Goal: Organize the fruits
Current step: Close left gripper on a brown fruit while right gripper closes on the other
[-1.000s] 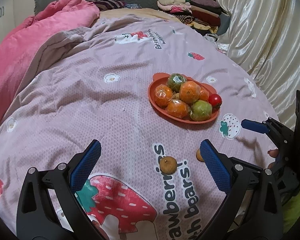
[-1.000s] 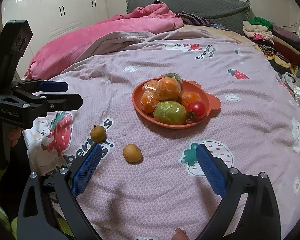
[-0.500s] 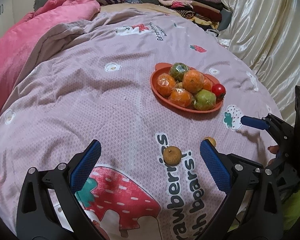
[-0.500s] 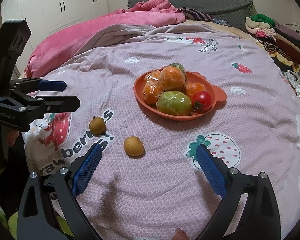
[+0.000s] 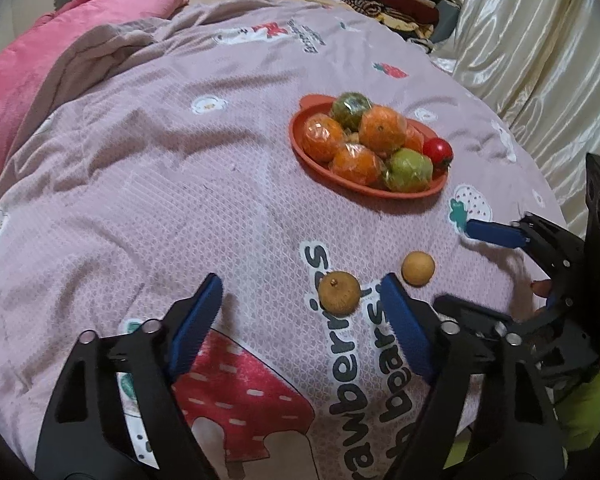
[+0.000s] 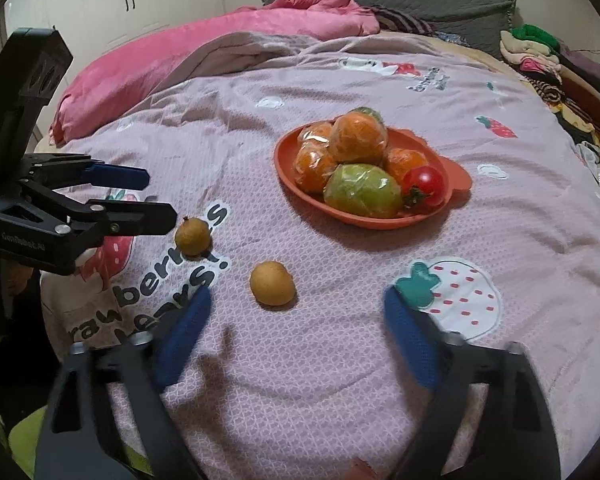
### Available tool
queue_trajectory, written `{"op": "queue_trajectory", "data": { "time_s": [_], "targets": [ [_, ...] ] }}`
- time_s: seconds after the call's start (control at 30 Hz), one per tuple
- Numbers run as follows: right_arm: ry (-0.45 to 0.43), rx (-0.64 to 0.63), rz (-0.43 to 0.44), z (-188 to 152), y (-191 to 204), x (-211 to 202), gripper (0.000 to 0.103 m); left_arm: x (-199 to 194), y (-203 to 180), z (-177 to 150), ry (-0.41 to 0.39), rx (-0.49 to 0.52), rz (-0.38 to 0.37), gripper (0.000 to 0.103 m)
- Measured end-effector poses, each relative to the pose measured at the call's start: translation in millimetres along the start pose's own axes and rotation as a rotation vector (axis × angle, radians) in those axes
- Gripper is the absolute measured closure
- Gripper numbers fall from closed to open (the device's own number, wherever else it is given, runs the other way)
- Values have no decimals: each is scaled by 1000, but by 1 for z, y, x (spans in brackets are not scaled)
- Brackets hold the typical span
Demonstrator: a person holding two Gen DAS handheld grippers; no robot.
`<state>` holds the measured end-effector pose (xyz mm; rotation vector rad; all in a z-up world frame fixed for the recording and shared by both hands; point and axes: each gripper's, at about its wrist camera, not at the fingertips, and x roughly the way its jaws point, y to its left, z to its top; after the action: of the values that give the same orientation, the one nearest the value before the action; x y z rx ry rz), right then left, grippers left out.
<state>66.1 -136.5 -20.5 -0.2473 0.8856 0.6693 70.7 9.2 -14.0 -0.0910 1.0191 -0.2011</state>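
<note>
Left tongs point(image 5: 300, 312) closing as I watch, pads still well apart and nothing pressed between them. The brownish stemmed fruit point(image 5: 339, 293) lies just ahead, toward the inner side of the right-hand pad, not yet inside the span. I judge the narrowing is a pre-set to the size of a small fruit before I come down on it.

Right tongs point(image 6: 296, 320) also closing, also empty; the smoother yellow fruit point(image 6: 272, 283) sits on the bedspread point(image 6: 380, 380) just beyond the tips, left of centre. Each pair is lined up on its own fruit (one apiece, so the two should not cross).

Both loose fruits rest near one another on the printed lettering, apart from the orange dish point(image 6: 458, 178), which sits further up the bed. Presumably they belong in that dish with the rest.

Count:
- loose small fruits on the bedspread: two
- dish: one
- in the dish, wrapped orange fruits: four that I can separate (a fifth may hide underneath, cannot tell)
- wrapped green fruits: two, one at the front, one at the back
- red tomato point(image 6: 425, 184): one, at the dish's edge

Pink quilt point(image 6: 204, 52) bunched at the head end, folded clothes point(image 6: 556, 68) stacked to the side; neither in my way.
</note>
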Motion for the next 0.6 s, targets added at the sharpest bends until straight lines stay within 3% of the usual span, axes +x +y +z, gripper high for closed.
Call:
{"op": "queue_trajectory", "data": {
  "time_s": [0.27,0.33,0.4,0.6],
  "targets": [
    [32,-53,43,2,11,13,62,6,-6,-1,21,22,-44,52],
    [39,-66,51,2,13,16,65,8,-8,-2,30,29,-49,55],
    [44,-73,53,1,14,19,69,11,-9,-2,42,35,-58,65],
    [41,-66,56,-1,10,21,78,18,-12,-3,62,45,-67,70]
  ]
}}
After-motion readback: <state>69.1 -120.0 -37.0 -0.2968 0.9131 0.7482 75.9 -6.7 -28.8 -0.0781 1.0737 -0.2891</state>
